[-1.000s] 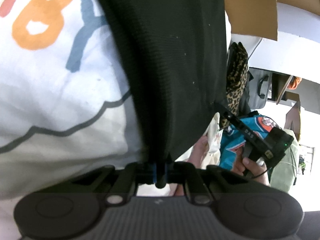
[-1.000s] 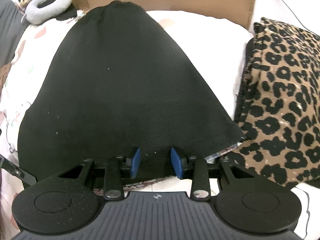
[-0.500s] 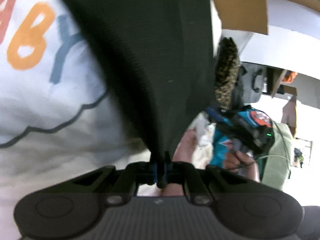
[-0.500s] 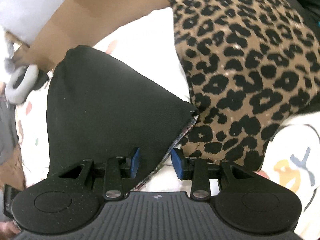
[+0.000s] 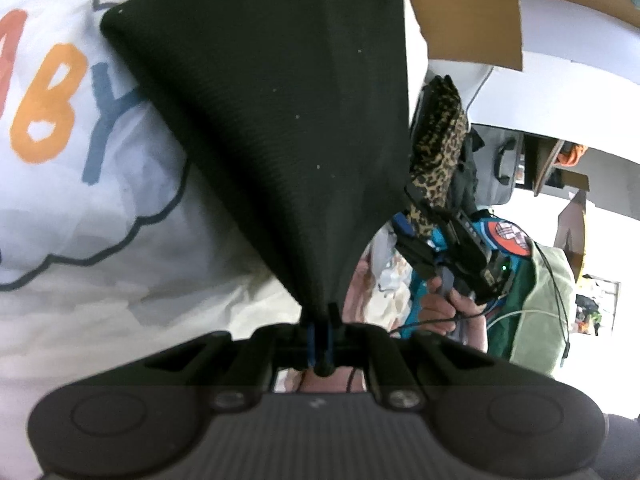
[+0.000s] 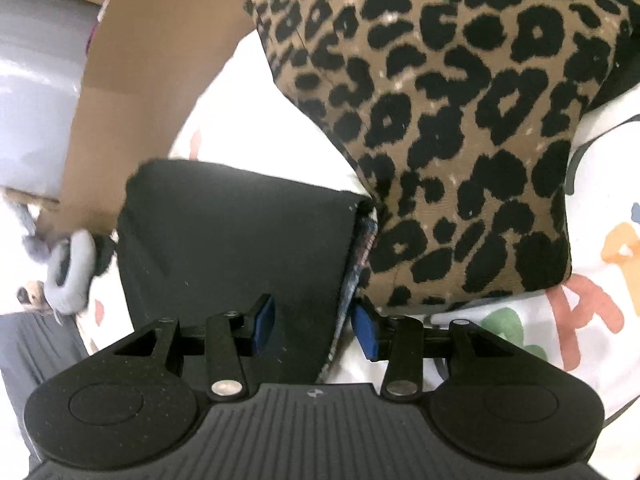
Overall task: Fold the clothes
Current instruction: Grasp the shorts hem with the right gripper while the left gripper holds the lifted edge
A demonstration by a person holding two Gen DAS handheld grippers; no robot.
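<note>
- The left gripper (image 5: 320, 334) stays clamped on a corner of the black garment (image 5: 280, 120), which fans up across the middle of the left wrist view, over the white printed sheet (image 5: 80, 200).
- The right gripper (image 6: 312, 330), jaws apart and gripping nothing, has swung right; the garment's edge lies between its pads.
- The leopard-print cushion (image 6: 460, 140) now fills the upper right.
- The black panel looks narrower than a second ago: to me, a fold going over.

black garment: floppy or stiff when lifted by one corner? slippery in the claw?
Likely floppy: the black garment fans out in soft folds from the single pinch of the left claw. Probably light, as that small pinch carries it. Its ribbed knit suggests decent grip. The right claw stands open around its edge.
</note>
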